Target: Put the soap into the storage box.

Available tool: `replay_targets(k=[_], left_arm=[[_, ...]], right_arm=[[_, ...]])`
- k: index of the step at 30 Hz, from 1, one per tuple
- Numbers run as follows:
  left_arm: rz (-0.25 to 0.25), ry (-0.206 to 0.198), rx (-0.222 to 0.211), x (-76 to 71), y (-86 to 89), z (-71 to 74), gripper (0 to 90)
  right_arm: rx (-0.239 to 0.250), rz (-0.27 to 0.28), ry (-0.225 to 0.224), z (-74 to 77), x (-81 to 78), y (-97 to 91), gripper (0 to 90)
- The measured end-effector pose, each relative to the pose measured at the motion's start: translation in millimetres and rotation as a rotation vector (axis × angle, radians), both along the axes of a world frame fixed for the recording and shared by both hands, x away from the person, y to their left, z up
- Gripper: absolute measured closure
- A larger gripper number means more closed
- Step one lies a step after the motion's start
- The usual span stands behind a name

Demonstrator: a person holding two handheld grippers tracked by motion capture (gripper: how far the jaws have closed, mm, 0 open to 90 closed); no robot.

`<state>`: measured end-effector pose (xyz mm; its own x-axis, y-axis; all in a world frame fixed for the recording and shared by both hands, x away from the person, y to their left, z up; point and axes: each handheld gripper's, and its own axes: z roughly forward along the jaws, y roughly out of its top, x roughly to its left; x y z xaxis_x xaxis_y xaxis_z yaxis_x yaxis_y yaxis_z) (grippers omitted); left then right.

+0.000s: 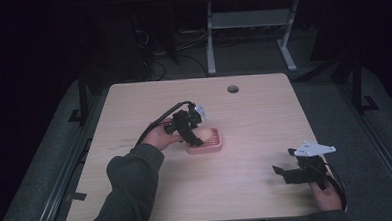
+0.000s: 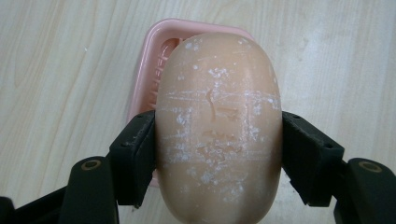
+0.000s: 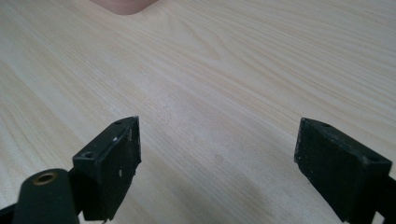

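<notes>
A peach-coloured bar of soap [image 2: 218,135], scuffed with white marks, is clamped between the black jaws of my left gripper [image 2: 218,158]. It hangs just above a pink soap dish [image 2: 152,70]. From above, that left gripper [image 1: 194,135] sits over the left part of the pink soap dish [image 1: 213,142] near the table's middle, with the soap [image 1: 204,135] partly hidden by the jaws. My right gripper [image 1: 282,173] stands open near the table's front right, low over bare wood. Its jaws [image 3: 217,172] hold nothing, and a corner of the pink dish [image 3: 123,5] peeks in at the top.
The light wooden table [image 1: 254,118] has a round cable hole [image 1: 232,89] near its far edge. Beyond the table stand the metal legs of another desk [image 1: 210,45] on a grey floor. A dark sleeve [image 1: 130,188] reaches in from the front left.
</notes>
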<state>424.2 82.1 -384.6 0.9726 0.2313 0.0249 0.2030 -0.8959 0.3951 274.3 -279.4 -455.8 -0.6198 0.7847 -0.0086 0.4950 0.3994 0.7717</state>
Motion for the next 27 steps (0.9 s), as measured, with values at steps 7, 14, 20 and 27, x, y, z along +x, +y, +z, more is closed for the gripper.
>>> replay_targets(k=[7, 14, 20, 27], left_arm=[[-0.001, 0.014, 0.007, 4.4, -2.0, -6.0, 32.6], [0.009, 0.026, 0.003, 8.9, -5.1, -11.8, 32.6], [0.019, 0.033, 0.000, 13.1, -7.4, -17.1, 32.5], [0.022, 0.035, 0.004, 15.2, -10.1, -21.5, 32.5]], right_arm=[[0.000, 0.002, 0.000, 0.1, 0.0, 0.2, 14.1], [0.001, 0.002, -0.001, 0.1, 0.1, -0.8, 14.1], [0.000, 0.004, -0.003, 0.0, 0.3, -1.1, 14.1], [0.004, 0.005, 0.000, 0.4, -0.1, -0.8, 14.1]])
